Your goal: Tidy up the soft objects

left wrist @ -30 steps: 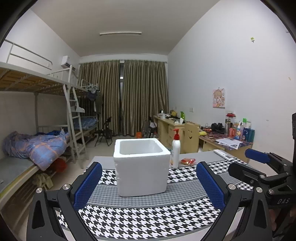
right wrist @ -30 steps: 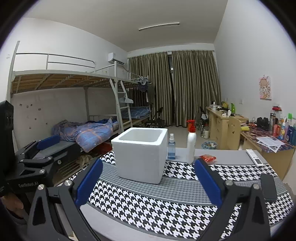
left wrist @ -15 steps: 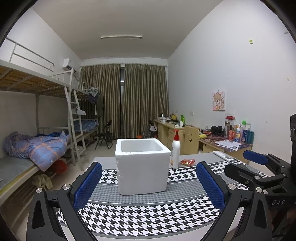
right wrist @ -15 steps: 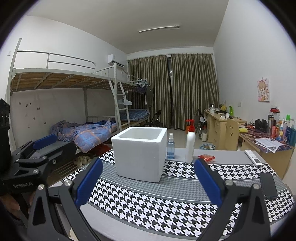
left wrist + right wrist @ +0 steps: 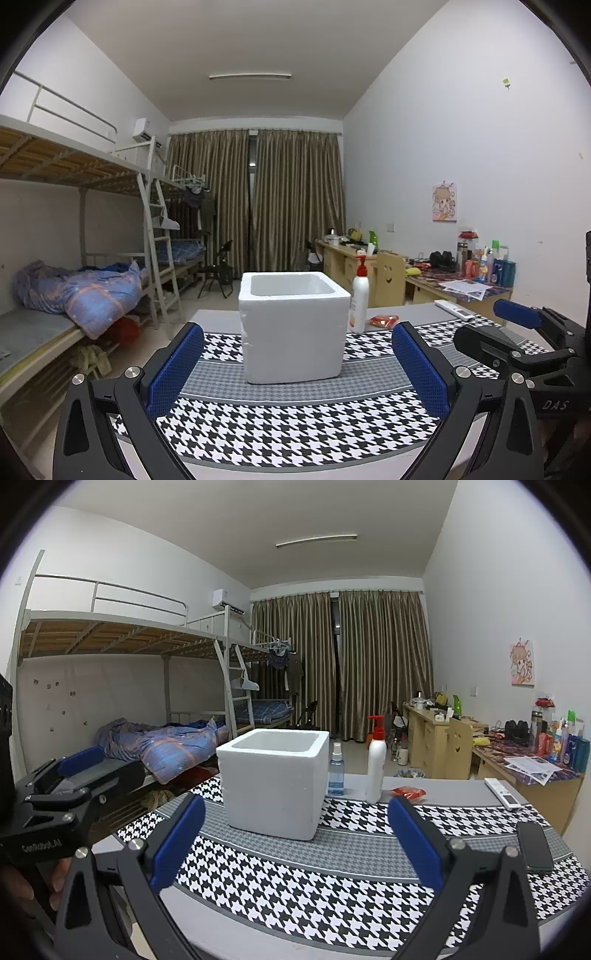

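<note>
Both the left gripper (image 5: 295,363) and right gripper (image 5: 295,834) hover empty, jaws wide apart. Straight ahead of the jaws stands a foam box (image 5: 293,328). Its light walls could tip or slide if nudged.

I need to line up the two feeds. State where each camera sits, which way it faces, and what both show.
Left wrist: on the left gripper, facing the white foam box; its open fingers show, right gripper at right.
Right wrist: on the right gripper, facing the box; left gripper at left.
Shared: box, pump bottle, houndstooth cloth.
</note>
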Demonstrator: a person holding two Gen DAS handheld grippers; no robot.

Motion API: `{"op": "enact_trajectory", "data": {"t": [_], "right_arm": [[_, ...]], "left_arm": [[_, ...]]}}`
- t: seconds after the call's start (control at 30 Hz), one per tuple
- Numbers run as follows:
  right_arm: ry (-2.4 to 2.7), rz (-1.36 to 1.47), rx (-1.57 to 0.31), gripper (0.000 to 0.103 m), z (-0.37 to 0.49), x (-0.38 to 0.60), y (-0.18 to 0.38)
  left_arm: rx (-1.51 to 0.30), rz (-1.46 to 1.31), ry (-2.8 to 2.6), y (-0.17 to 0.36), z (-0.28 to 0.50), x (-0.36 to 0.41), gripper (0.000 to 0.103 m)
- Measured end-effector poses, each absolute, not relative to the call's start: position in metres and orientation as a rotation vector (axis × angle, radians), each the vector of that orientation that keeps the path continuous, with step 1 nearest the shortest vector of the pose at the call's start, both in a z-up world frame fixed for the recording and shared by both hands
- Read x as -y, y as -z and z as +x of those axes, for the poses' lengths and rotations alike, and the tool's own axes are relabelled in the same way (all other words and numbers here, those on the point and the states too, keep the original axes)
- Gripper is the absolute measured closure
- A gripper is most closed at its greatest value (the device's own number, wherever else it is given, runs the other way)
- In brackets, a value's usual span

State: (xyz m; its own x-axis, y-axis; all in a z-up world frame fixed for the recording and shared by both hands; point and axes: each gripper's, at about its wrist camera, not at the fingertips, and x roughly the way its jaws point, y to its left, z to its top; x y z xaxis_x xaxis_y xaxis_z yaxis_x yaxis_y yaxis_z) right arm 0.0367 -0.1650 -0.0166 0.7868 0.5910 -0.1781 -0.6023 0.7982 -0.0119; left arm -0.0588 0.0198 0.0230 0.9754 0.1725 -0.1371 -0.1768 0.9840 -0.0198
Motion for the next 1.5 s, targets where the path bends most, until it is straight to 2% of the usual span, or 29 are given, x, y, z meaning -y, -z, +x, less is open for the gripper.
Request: {"op": "enact_trajectory", "data": {"t": [1.5], "right_arm": [[-0.604,-0.065,-0.194,0.002,0.039,0.174,0.04]], "left_arm": [[-0.191,-0.058,-0.179,0.008,-0.054,-0.024,0.001]]}}
